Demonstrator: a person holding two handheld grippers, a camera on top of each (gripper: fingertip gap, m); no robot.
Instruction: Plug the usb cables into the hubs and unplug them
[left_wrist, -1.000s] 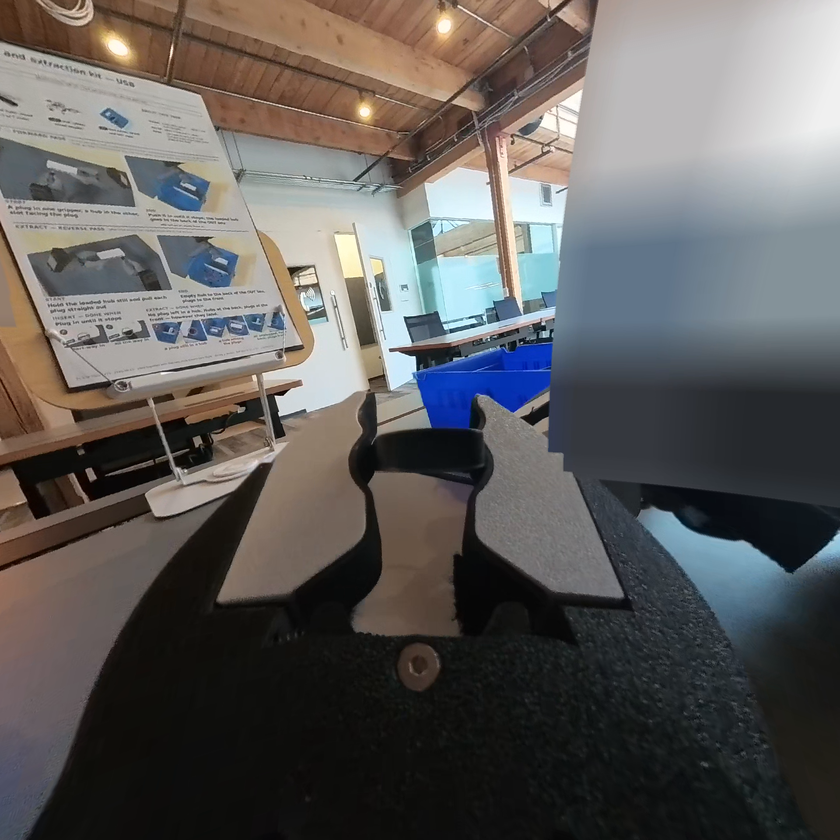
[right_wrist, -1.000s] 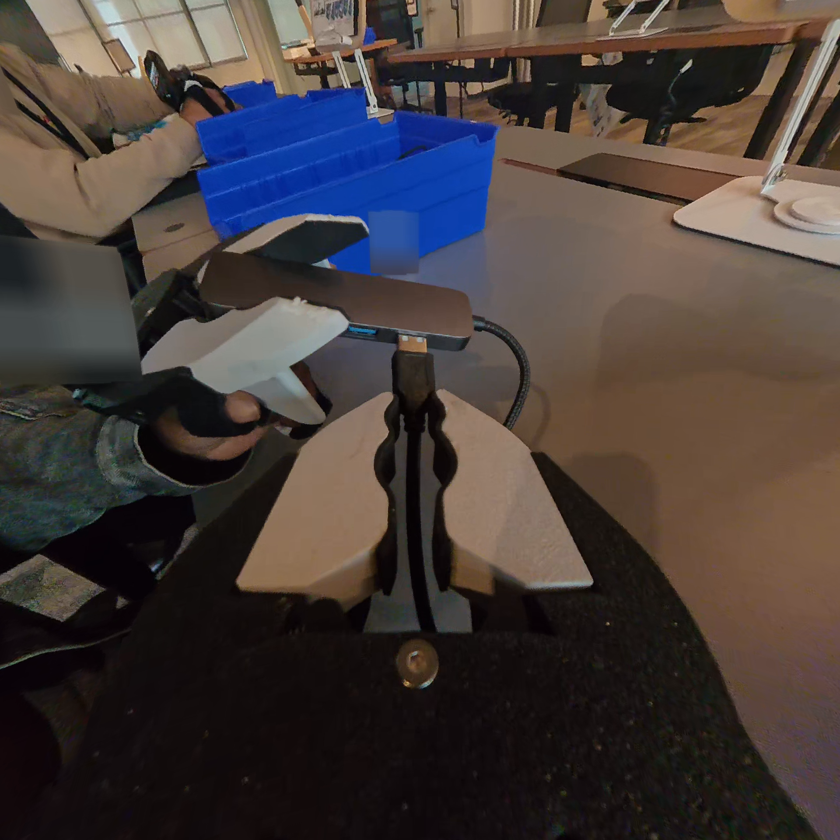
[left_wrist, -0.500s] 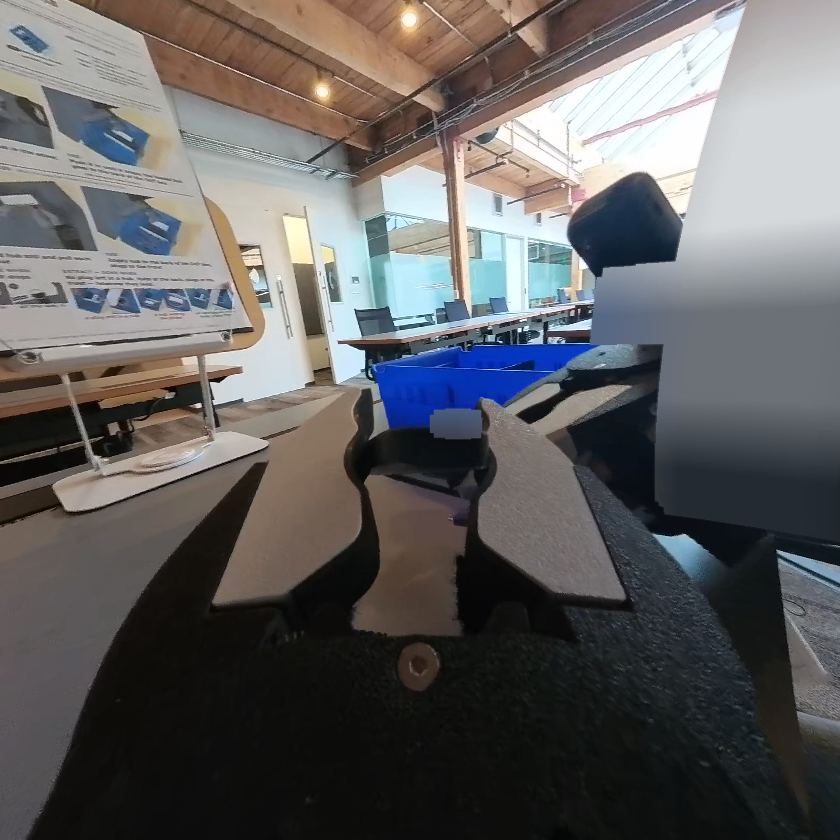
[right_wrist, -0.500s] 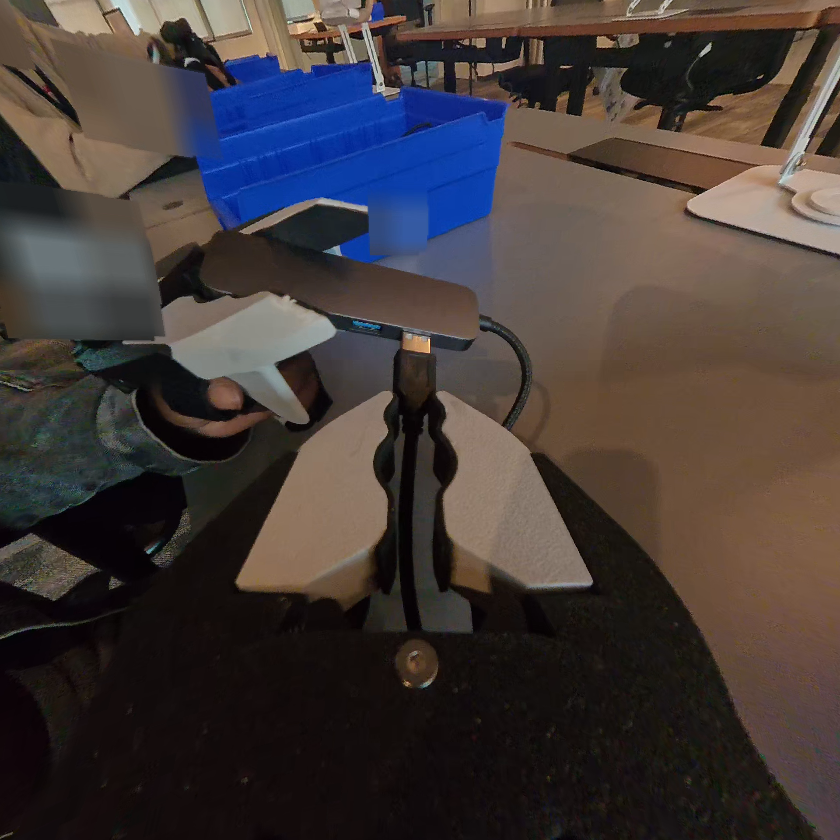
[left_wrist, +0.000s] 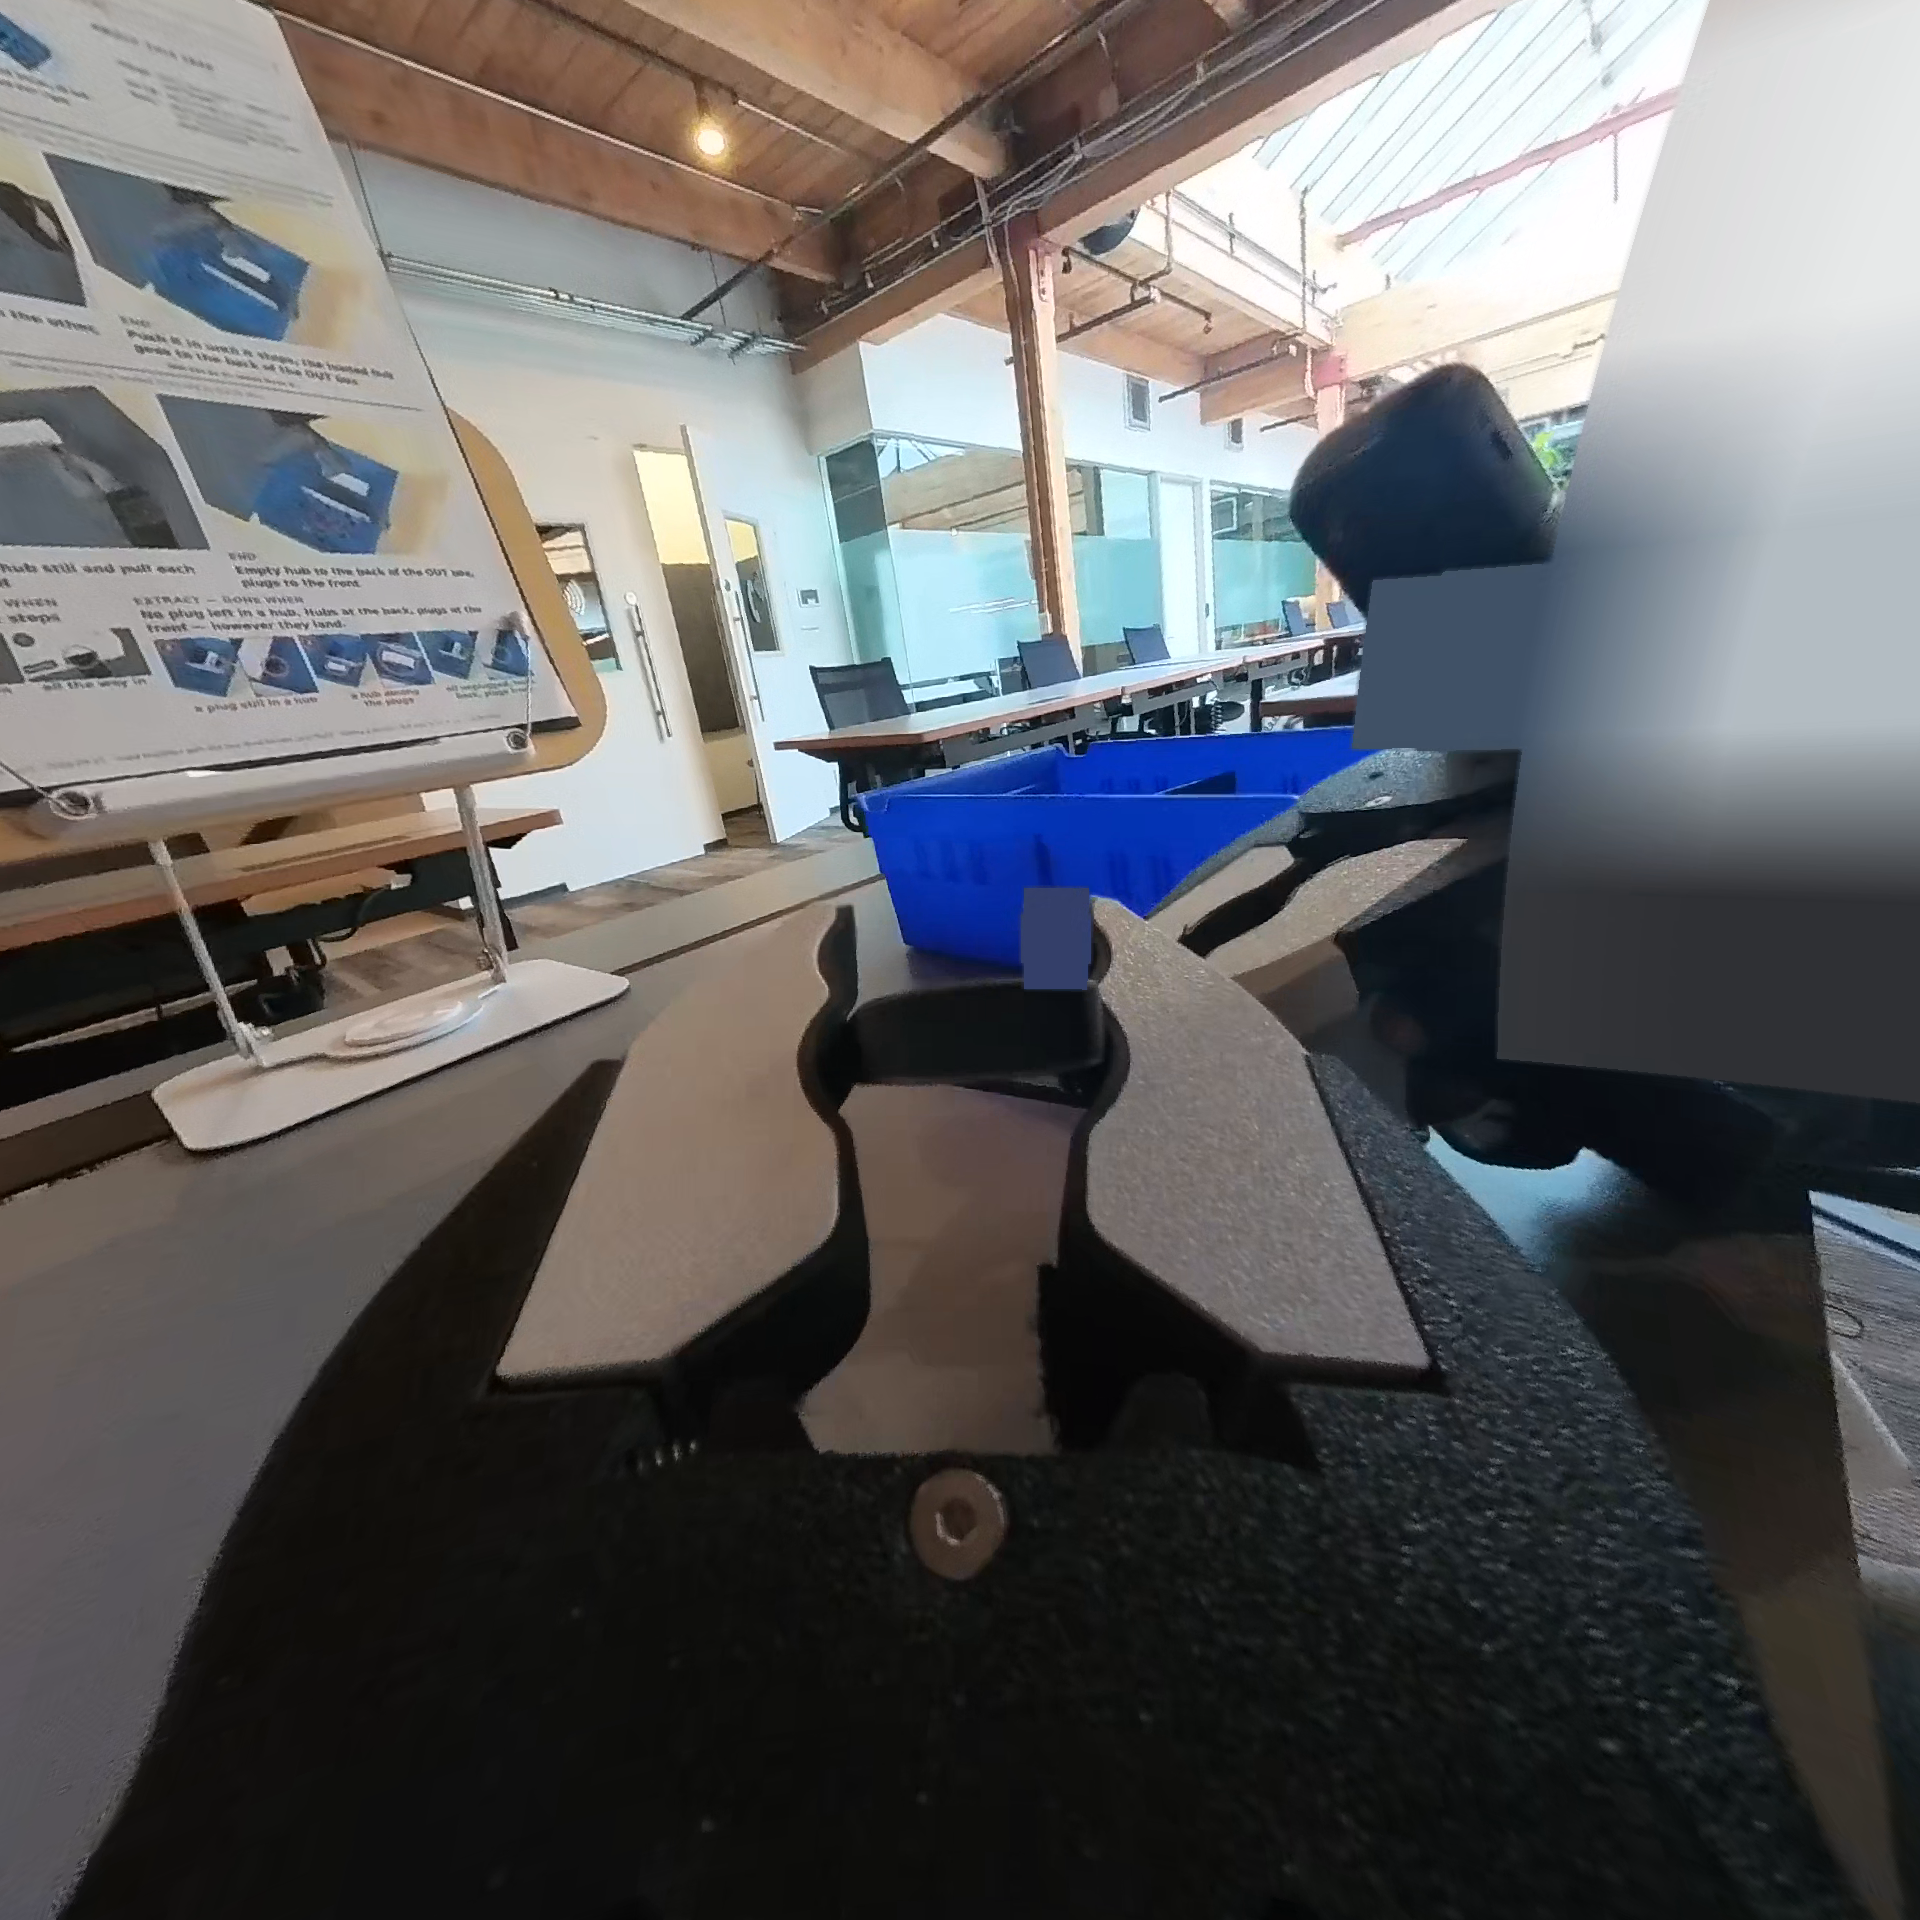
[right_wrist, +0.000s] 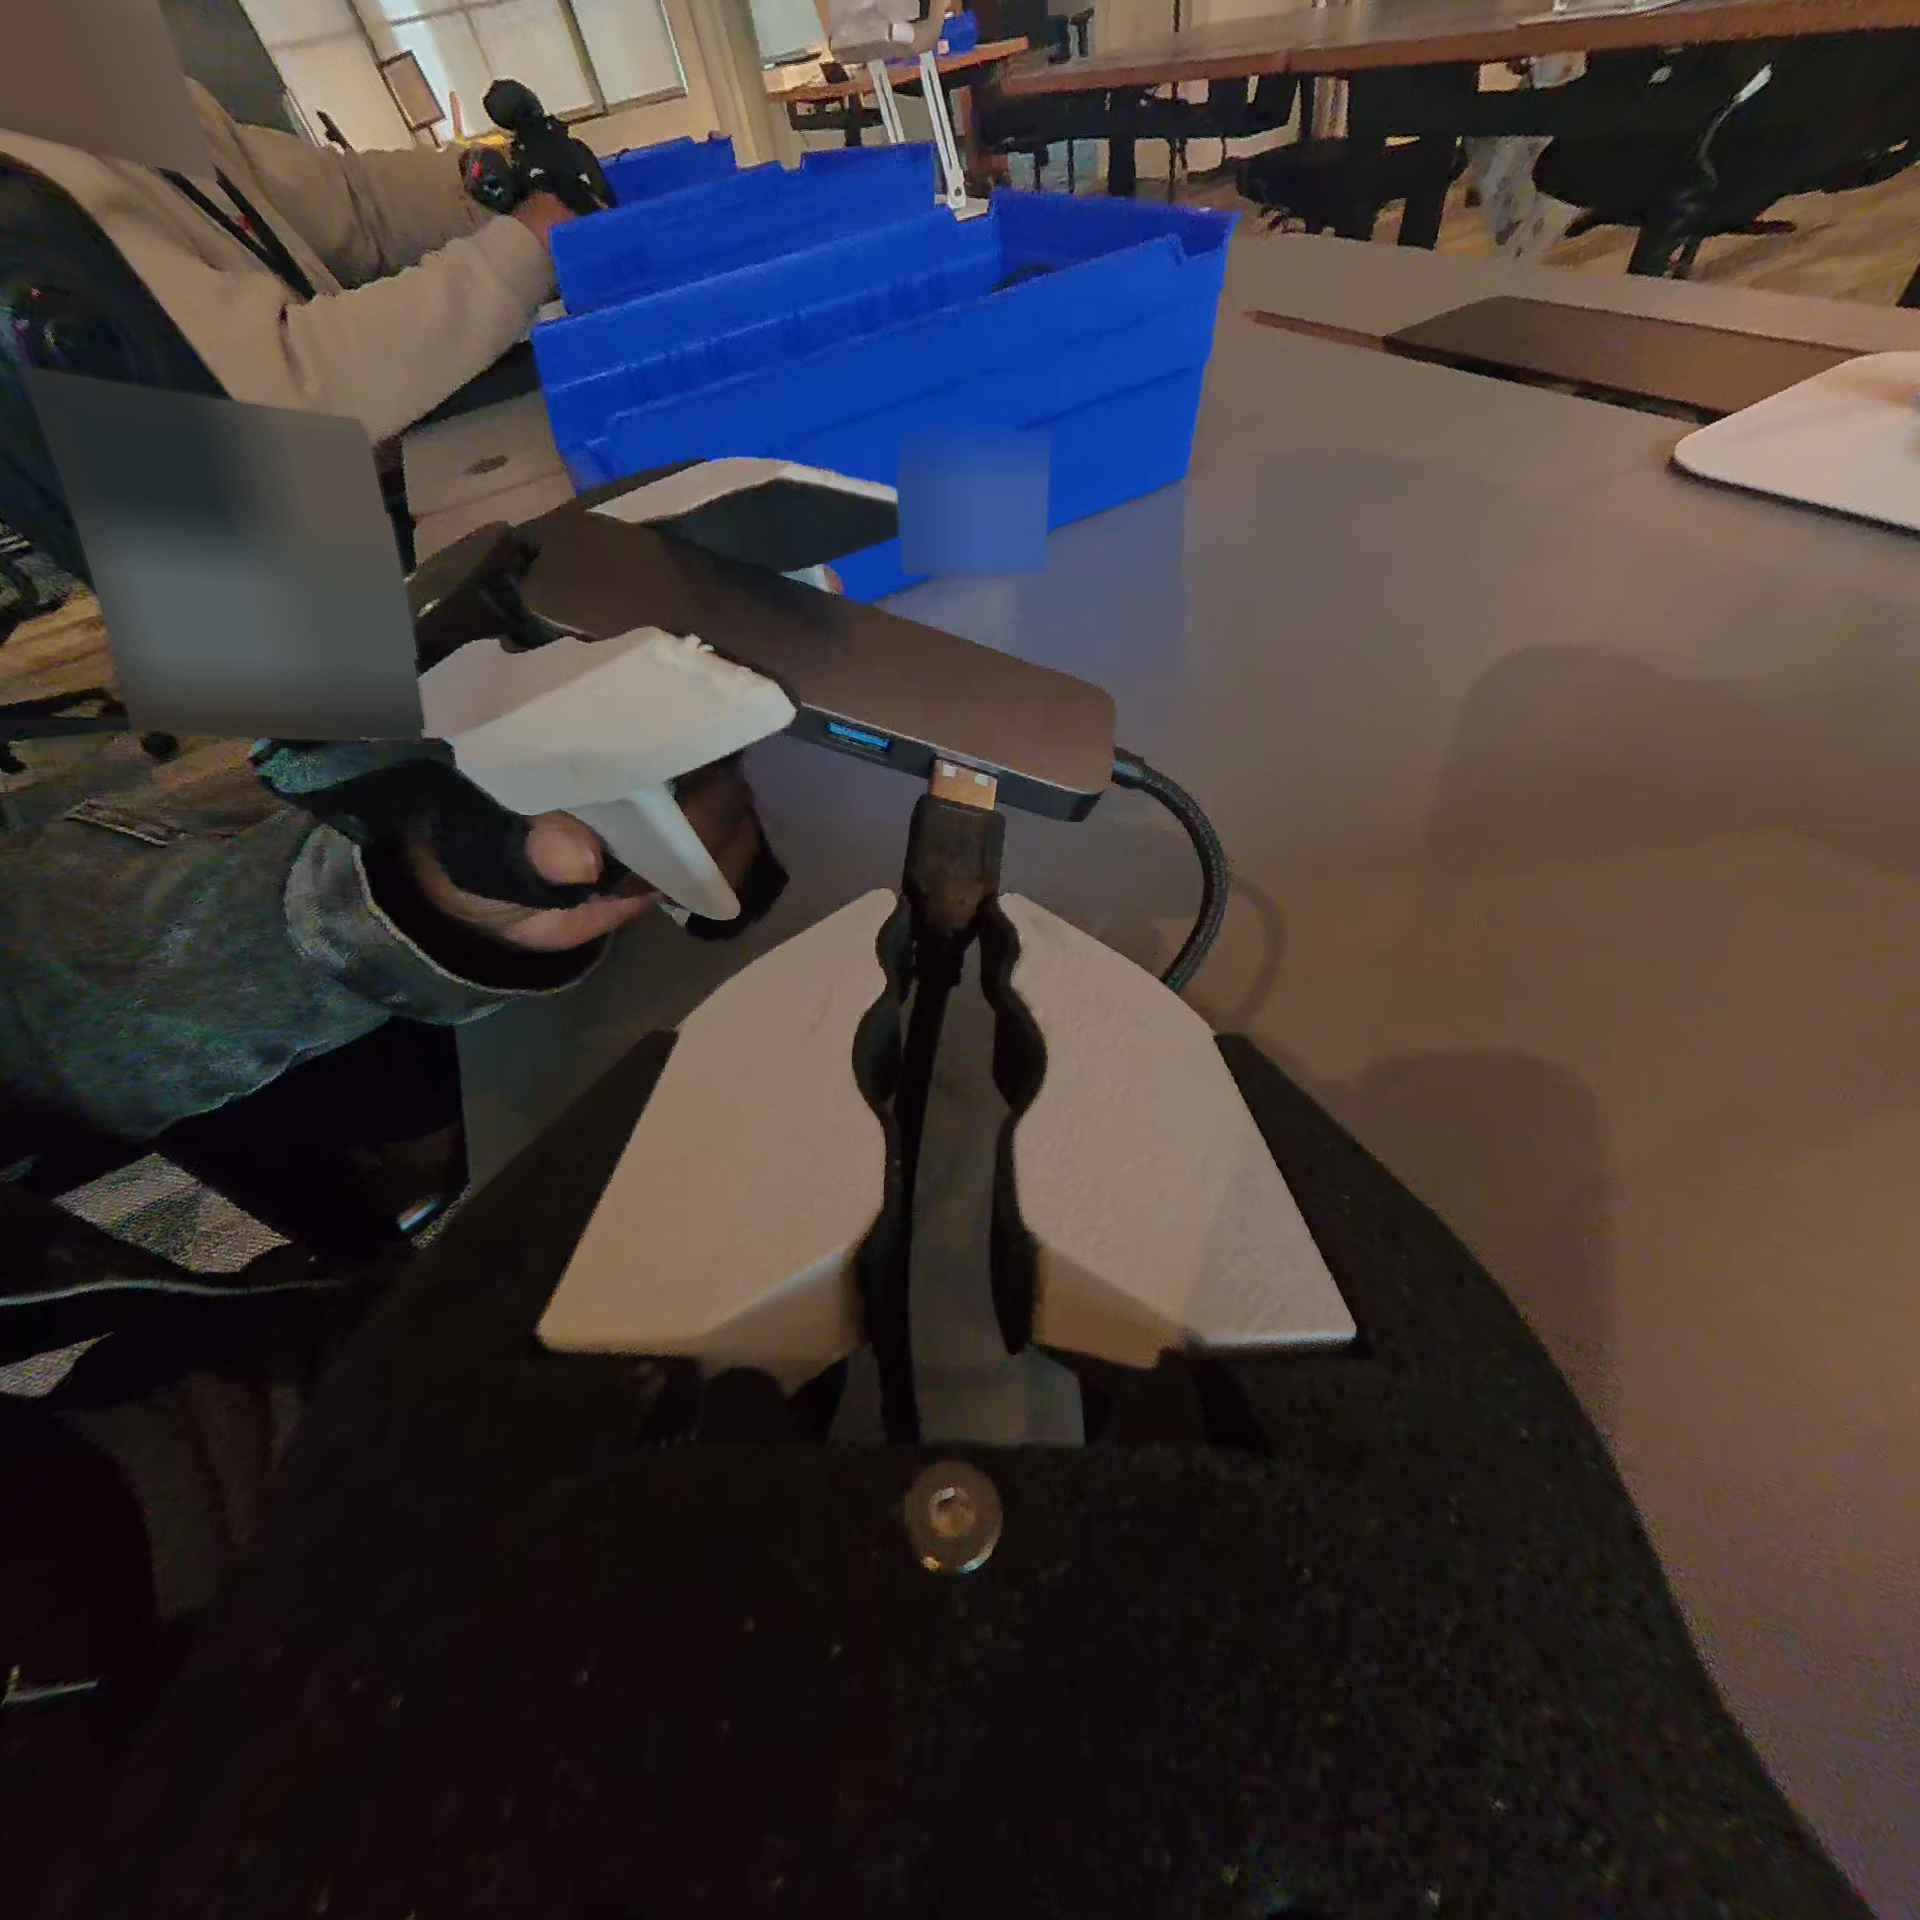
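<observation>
A dark grey slab-shaped hub is held off the table by my left gripper, whose white fingers are shut across its left end. In the left wrist view the hub shows end-on, clamped in my left gripper. My right gripper is shut on a black USB plug. The plug's metal tip meets the hub's near side by a blue port; I cannot tell how deep it sits. The hub's own braided cable curves down to the table.
Blue bins stand on the grey table behind the hub and show in the left wrist view. An instruction board stands on a white base at far left. A person's beige sleeve reaches over the far bins. Tip to tip, the grippers are about 5 cm apart.
The left wrist view has swung to the right, so the board slid left and the right gripper came into sight. The hub tilted a little. The plug stays at the hub's side.
</observation>
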